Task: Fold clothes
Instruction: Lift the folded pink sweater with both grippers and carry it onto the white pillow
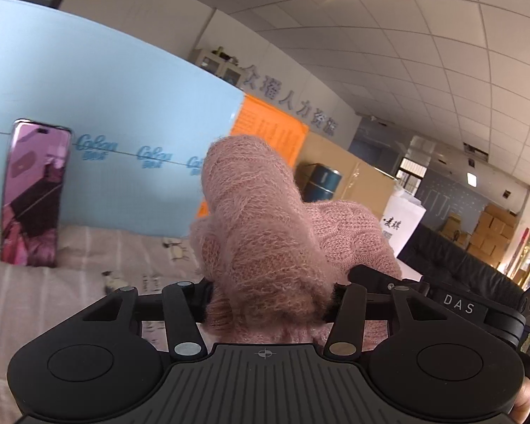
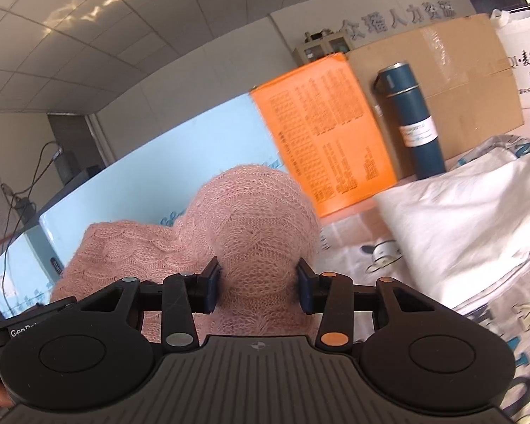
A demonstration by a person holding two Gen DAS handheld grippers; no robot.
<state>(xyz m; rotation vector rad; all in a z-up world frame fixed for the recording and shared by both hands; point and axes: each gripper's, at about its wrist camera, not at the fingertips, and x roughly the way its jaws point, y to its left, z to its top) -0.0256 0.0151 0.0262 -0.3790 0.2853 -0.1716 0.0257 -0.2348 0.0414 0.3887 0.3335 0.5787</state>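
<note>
In front of the pale blue foam board point(image 1: 123, 113), both grippers tilt upward toward the ceiling, each clamped on a bunched fold of the fuzzy pink cable-knit sweater point(image 1: 265, 233), held above the pink patterned bedsheet point(image 1: 70, 282). The left gripper point(image 1: 270, 300) has its fingertips buried in wool; the right gripper point(image 2: 258, 289) shows blue pads pressing the knit, and the sweater's lower part is cut off behind both bodies

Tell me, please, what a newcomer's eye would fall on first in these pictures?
The pink sweater, bunched up between the fingers of both grippers, left and right, fills the middle of each view. Behind it stand an orange box and a blue flask; a phone leans at far left.
</note>
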